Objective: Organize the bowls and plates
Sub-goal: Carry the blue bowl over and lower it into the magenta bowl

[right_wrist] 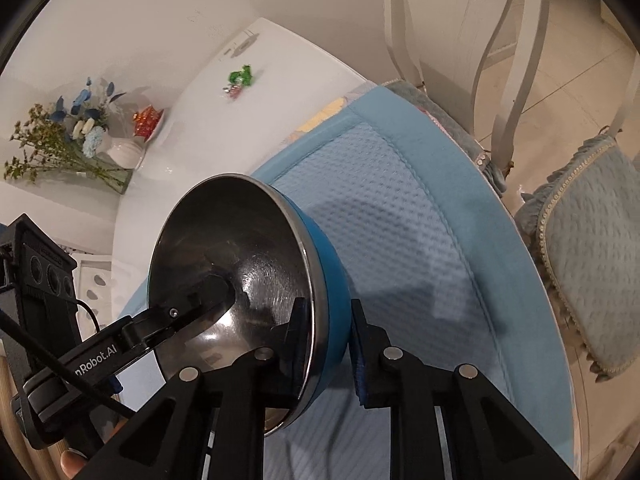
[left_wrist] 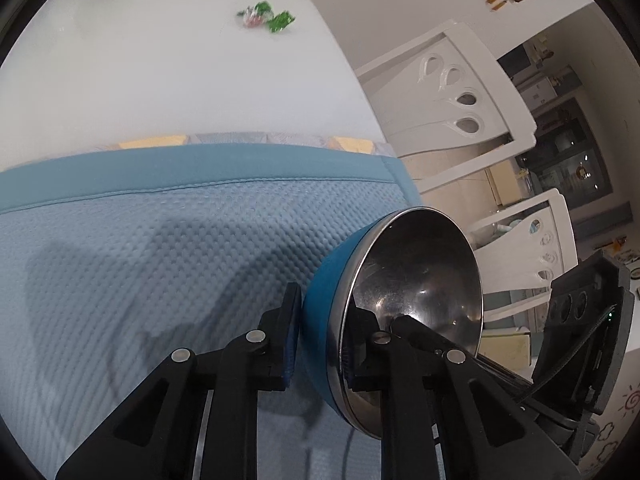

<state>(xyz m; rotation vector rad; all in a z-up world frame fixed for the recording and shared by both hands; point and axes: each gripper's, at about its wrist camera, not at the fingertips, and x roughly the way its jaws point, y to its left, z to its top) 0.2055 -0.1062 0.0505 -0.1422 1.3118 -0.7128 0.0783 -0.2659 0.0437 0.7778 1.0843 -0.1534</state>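
Note:
A bowl point(left_wrist: 416, 280), blue outside and shiny steel inside, is held tilted above a light blue textured mat point(left_wrist: 160, 260). My left gripper point(left_wrist: 324, 344) is shut on its rim, one finger outside on the blue wall, one inside. In the right wrist view the same bowl point(right_wrist: 240, 264) shows, and my right gripper point(right_wrist: 328, 344) is shut on its opposite rim the same way. The left gripper's finger point(right_wrist: 192, 304) reaches into the bowl from the left. The mat point(right_wrist: 400, 240) lies under the bowl.
The mat lies on a white table point(left_wrist: 160, 60) with green-wrapped candies point(left_wrist: 268, 18) further back. A white vase with flowers point(right_wrist: 120, 152) and a small dish of red items point(right_wrist: 148, 120) stand far off. White chairs point(left_wrist: 448, 92) with blue cushions point(right_wrist: 592, 248) stand beside the table.

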